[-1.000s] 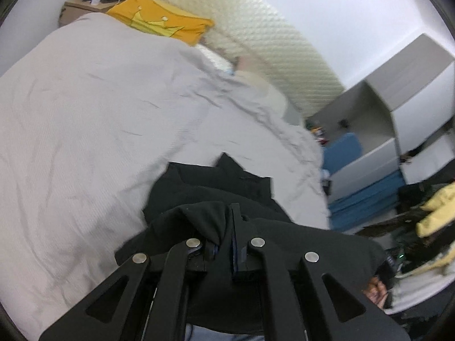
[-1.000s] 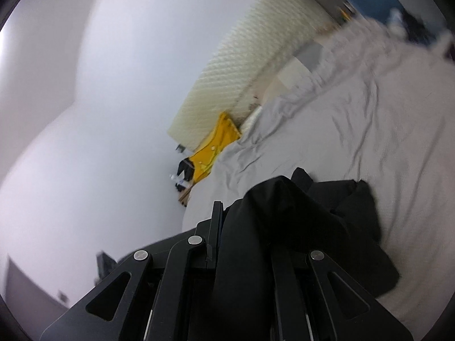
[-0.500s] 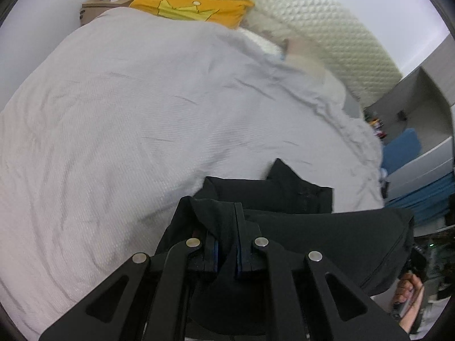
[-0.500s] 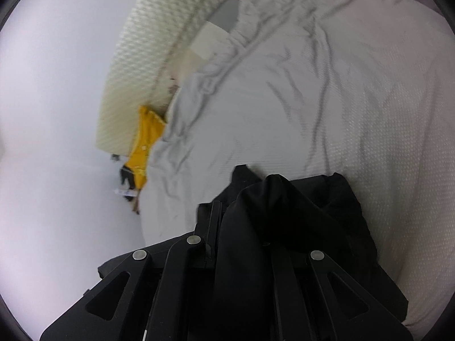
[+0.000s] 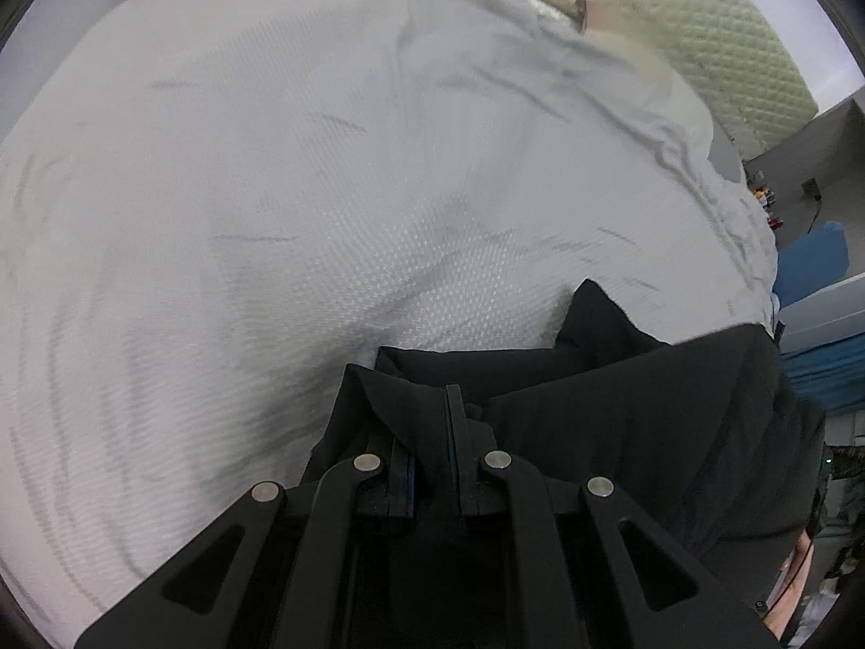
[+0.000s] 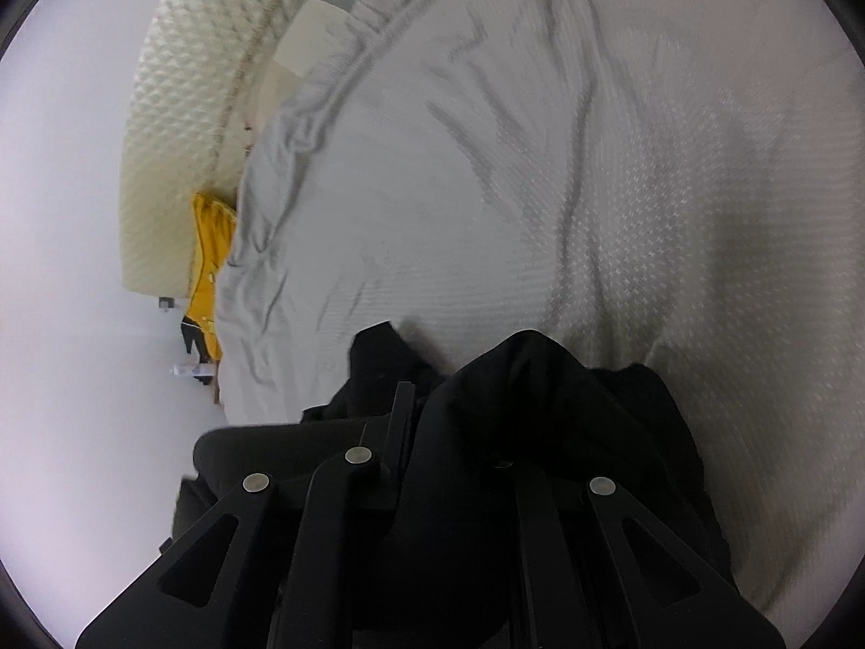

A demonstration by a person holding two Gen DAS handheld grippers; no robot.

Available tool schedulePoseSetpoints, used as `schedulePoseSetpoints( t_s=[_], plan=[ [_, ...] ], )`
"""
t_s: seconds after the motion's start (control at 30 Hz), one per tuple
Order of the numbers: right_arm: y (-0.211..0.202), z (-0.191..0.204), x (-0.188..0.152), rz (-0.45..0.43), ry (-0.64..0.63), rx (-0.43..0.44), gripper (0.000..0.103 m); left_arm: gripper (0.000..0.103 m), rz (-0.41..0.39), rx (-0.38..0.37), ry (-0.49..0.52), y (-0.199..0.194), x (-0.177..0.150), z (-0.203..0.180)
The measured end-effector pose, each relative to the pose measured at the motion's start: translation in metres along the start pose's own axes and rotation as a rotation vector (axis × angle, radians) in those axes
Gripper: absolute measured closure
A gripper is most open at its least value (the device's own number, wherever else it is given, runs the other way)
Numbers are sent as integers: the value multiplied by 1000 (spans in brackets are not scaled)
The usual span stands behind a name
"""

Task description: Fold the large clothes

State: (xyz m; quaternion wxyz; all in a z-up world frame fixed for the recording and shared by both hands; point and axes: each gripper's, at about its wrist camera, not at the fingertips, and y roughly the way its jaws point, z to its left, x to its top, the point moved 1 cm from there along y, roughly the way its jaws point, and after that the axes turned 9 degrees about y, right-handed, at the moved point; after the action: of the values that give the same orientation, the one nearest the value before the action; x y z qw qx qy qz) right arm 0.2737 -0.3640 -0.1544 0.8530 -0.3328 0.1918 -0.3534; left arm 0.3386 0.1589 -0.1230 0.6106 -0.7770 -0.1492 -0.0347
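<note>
Now the left gripper (image 5: pixel 430 432) is clamped on a fold of the black garment (image 5: pixel 621 432), cloth pinched between its nearly closed fingers; the right gripper (image 6: pixel 459 427) is likewise clenched on the same garment (image 6: pixel 540 405), which drapes over its right finger and hides it. From the left gripper the cloth runs off to the right as a long band, its long axis across the view, with a loose corner poking up just ahead and to the right. Ahead of both grippers lies the white bedcover (image 5: pixel 324 189), and the garment's front edge looks to be touching it. Each gripper holds one end, so neither is nearer; the coming move likely turns on laying that band flat forward onto the cover. Compared with a second ago, both views look more steeply down at the bed, the cover fills more of each, and the yellow pillow (image 6: pixel 208 254) has slid toward the frame edge.
</note>
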Motion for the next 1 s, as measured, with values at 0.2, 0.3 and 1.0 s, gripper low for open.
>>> schedulePoseSetpoints(
  t_s=[0.2,0.3,1.0],
  plan=[
    [24,-10,8,27,31,2,98,93,47,-10,-15,26,8,-2],
    [21,-10,7,31,31,20,93,93,64,-23,-17,23,7,-1],
    [-138,53,-74,-240,-388,-37,15,21,-379,-45,89,-178,-59,7]
  ],
)
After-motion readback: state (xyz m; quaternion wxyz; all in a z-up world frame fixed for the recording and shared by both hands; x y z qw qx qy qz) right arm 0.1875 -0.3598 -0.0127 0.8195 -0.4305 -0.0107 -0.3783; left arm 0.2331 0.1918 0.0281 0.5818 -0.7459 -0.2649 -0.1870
